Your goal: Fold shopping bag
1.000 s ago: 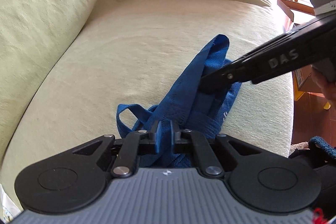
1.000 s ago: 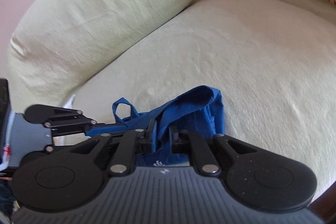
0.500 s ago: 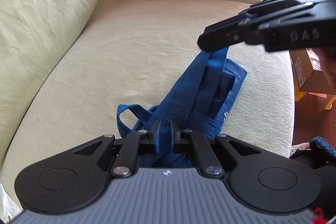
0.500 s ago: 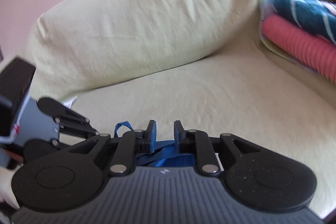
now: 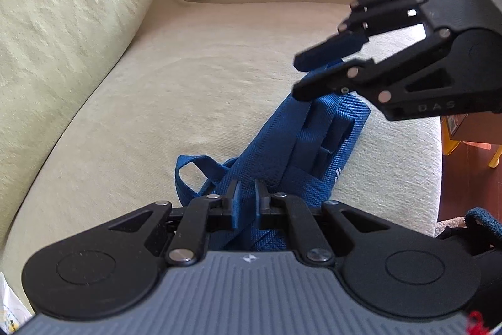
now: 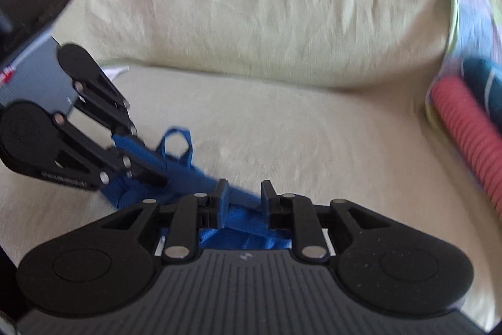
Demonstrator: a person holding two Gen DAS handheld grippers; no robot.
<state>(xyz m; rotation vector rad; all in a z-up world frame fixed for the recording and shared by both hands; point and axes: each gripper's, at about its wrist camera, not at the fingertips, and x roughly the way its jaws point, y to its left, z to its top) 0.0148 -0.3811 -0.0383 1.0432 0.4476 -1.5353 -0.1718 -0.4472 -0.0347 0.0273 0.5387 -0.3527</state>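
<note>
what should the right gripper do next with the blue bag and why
Probably bring the right gripper back down to close on the far end of the blue bag. Its jaws have just been opening and stand apart with nothing pinched, above the bag's far end. The left gripper is clamped on the near end, and the bag lies long and bunched on the sofa seat, so the fold looks unfinished.

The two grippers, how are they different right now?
The left gripper is pinched shut on the blue bag; the right gripper has its jaws apart, just opened, holding nothing. The left sits low against the couch; the right hangs above the bag's far end. Both are black with two fingers.
</note>
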